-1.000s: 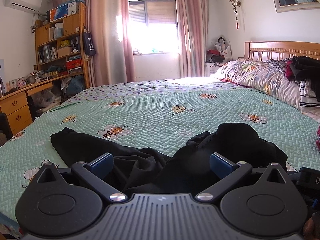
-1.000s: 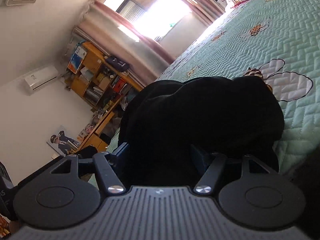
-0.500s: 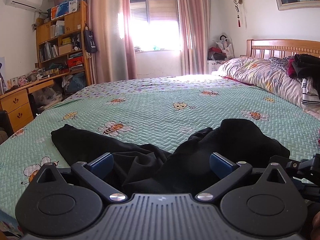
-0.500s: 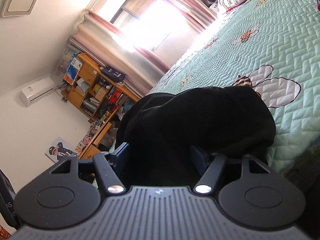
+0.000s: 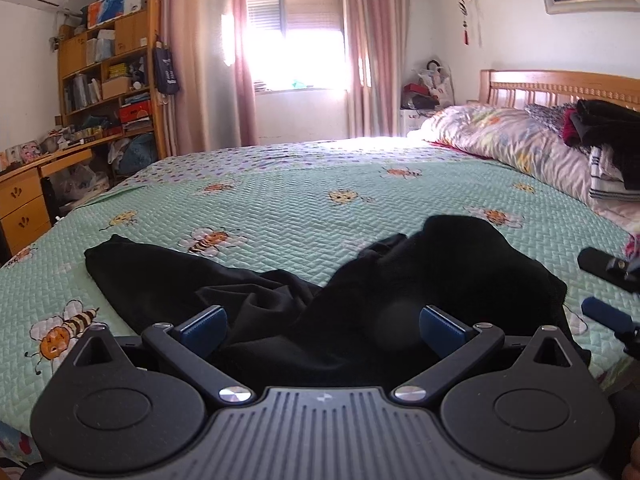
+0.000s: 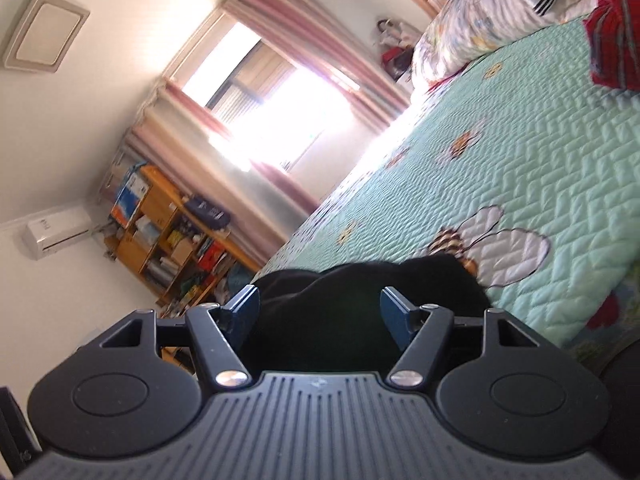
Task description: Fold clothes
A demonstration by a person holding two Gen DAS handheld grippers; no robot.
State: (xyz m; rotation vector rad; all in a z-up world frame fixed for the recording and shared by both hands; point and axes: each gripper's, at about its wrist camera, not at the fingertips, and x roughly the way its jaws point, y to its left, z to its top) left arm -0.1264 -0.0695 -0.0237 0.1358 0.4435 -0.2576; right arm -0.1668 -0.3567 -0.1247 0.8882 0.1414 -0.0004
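Lying crumpled on the bed [image 5: 320,184], the black garment [image 5: 400,292] stretches sideways just ahead of the left gripper [image 5: 322,326] and the right gripper [image 6: 318,314], both wide apart and holding nothing.

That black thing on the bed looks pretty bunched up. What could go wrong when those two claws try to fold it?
The black garment lies crumpled in layers, so a claw may pinch several layers, or only a loose wrinkle, and the fold could come out crooked. Both the left claw and the right claw are open, gripping nothing yet. The black cloth shows few edges against itself, so finding a hem may be hard.
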